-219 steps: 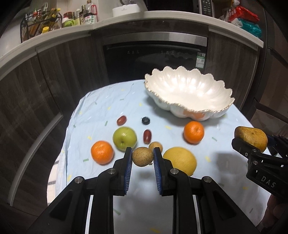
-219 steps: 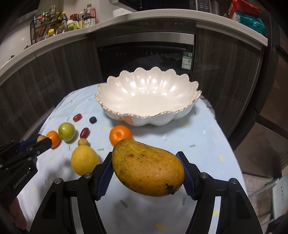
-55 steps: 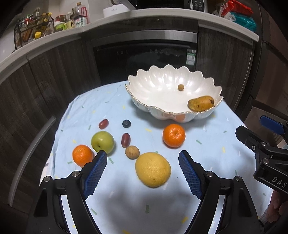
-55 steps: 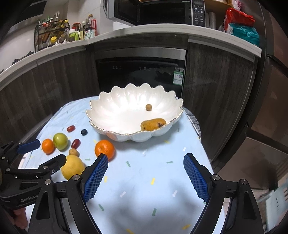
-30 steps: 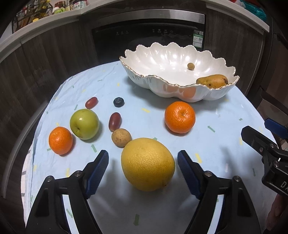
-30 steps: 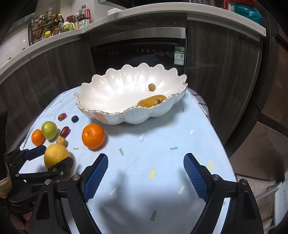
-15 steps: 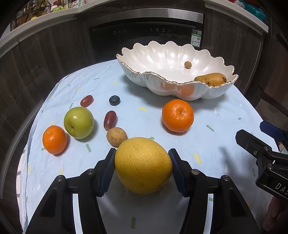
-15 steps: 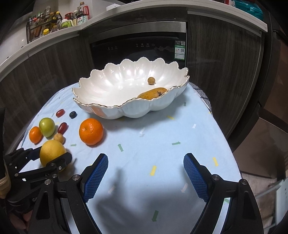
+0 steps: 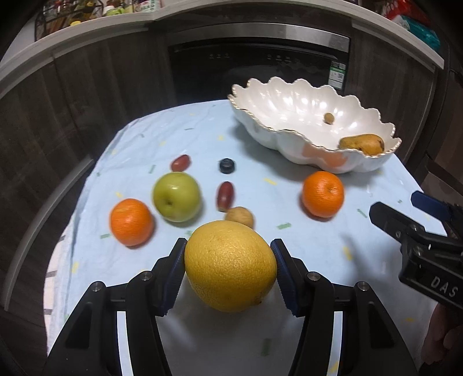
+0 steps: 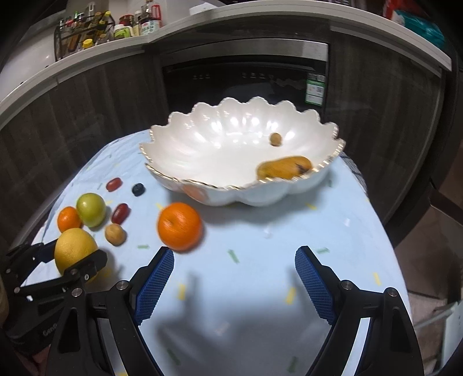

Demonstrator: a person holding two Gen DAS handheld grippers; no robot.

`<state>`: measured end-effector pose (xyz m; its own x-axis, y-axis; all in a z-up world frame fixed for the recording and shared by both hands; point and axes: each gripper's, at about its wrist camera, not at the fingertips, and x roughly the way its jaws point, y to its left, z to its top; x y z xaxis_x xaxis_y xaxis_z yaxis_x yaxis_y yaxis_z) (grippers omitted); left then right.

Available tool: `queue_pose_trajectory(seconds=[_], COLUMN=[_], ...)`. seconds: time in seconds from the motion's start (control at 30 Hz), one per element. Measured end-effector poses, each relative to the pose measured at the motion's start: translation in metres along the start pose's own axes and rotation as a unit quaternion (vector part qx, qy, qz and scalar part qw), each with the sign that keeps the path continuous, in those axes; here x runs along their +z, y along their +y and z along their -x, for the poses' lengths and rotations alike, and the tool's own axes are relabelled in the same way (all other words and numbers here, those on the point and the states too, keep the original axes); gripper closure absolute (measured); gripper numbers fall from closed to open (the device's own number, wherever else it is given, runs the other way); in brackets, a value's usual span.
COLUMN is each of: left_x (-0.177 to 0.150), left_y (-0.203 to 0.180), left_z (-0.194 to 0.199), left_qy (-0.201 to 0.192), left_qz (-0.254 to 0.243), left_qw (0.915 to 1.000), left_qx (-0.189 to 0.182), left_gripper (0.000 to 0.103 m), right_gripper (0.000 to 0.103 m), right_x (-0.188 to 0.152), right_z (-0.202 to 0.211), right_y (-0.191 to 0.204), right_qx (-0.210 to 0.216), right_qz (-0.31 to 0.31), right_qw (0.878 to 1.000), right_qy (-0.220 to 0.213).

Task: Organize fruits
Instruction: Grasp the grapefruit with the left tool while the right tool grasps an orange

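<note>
Left tongs (image 9: 230, 267) clamp a large yellow citrus (image 9: 230, 264) at the bench's (image 9: 318, 245) near edge; right tongs (image 10: 234, 285) gape wide, empty, near an orange (image 10: 179, 226).

Built-in oven (image 9: 257, 69), condiment rack (image 10: 84, 31) on counter (image 10: 260, 11), blue tablecloth (image 10: 289, 231)

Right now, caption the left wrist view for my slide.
Left gripper clamps the big yellow citrus; the other fruits lie on the cloth beside the scalloped bowl.
</note>
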<state>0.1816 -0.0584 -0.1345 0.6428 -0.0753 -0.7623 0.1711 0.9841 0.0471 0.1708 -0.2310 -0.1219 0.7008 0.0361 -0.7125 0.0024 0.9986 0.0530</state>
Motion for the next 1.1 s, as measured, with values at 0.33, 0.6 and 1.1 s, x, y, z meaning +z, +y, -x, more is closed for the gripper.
queue_pose_trajectory(seconds=[0.33, 0.6, 1.1], left_x=[-0.002, -0.005, -0.005], left_y=[0.032, 0.045, 0.053], left_z=[0.001, 0.003, -0.005], left_qy=[-0.011, -0.025, -0.016], left_qz=[0.023, 0.028, 0.05], left_qw=[0.9995, 0.9989, 0.9985], left_qx=[0.021, 0.029, 0.017], left_gripper=[0.046, 0.046, 0.046], right_gripper=[0.016, 0.017, 0.054], right_x=[0.013, 0.018, 0.019], right_z=[-0.019, -0.041, -0.073], right_y=[0.035, 0.051, 0.059], right_qx=[0.009, 0.003, -0.003], right_qz=[0.027, 0.042, 0.037], right_qw=[1.0, 0.999, 0.998], right_qy=[0.002, 0.016, 0.053])
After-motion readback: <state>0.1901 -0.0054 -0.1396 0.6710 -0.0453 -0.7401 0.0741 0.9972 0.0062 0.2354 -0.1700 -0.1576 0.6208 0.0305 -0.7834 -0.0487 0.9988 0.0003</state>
